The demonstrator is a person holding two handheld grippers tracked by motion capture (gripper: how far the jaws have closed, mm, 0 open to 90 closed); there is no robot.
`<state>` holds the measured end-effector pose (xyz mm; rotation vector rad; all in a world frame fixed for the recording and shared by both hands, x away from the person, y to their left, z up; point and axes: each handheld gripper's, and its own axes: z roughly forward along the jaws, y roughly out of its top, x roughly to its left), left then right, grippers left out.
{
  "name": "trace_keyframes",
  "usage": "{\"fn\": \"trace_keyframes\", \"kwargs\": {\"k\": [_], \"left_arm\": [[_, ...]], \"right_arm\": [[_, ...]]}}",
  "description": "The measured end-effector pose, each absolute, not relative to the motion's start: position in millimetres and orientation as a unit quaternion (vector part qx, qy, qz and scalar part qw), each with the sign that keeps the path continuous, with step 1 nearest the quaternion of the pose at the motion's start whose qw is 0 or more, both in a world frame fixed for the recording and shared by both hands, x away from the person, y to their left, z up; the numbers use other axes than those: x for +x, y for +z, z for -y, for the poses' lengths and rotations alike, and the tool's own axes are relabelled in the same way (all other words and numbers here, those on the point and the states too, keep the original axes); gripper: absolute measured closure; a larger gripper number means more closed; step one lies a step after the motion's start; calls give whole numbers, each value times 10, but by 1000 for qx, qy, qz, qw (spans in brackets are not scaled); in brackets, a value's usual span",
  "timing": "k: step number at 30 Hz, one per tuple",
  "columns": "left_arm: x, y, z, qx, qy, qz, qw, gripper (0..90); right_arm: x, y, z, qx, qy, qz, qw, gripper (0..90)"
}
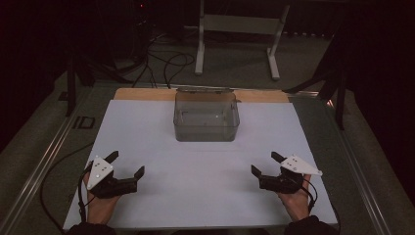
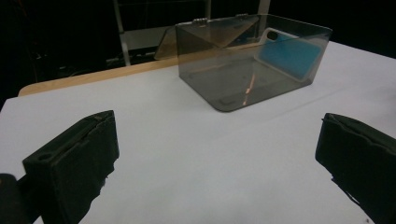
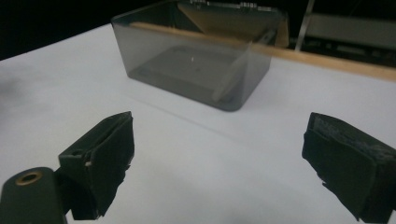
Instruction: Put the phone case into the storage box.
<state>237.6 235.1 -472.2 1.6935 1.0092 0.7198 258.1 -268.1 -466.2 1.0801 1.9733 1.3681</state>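
Observation:
A smoky see-through box (image 1: 206,117) stands at the middle back of the white table sheet (image 1: 205,191), its hinged lid (image 1: 204,91) folded open behind it. In the left gripper view a flat blue thing like a phone case (image 2: 290,53) leans against the inner wall of the box (image 2: 224,79). In the right gripper view the box (image 3: 187,60) holds a pale slanted strip (image 3: 232,77). My left gripper (image 1: 127,163) hovers open near the front left. My right gripper (image 1: 265,163) is open near the front right. Both sets of jaws hold nothing and point toward the box.
A wooden strip (image 1: 142,94) edges the table's back. Beyond it stand a white frame's legs (image 1: 199,44) and cables (image 1: 169,63) on the floor. Metal rails (image 1: 44,156) run along the sides. Wide bare sheet lies between the grippers and the box.

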Motion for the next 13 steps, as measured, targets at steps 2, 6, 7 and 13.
{"fn": "trace_keyframes", "kwargs": {"k": [2, 6, 7, 13], "left_arm": [[2374, -4726, -2346, 700, 299, -417, 497, 4], [2356, -4747, -2328, 704, 303, -410, 494, 4], [2357, -4751, -2329, 704, 303, -410, 495, 4], [2358, -4769, -2319, 706, 304, -411, 491, 4]], "right_arm": [[2562, -4679, 2697, 396, 509, -721, 254, 91], [2527, -4698, 2734, 393, 512, -717, 263, 90], [2518, -4708, 2741, 392, 515, -716, 262, 90], [2516, -4750, 2756, 390, 519, -716, 256, 90]]}}
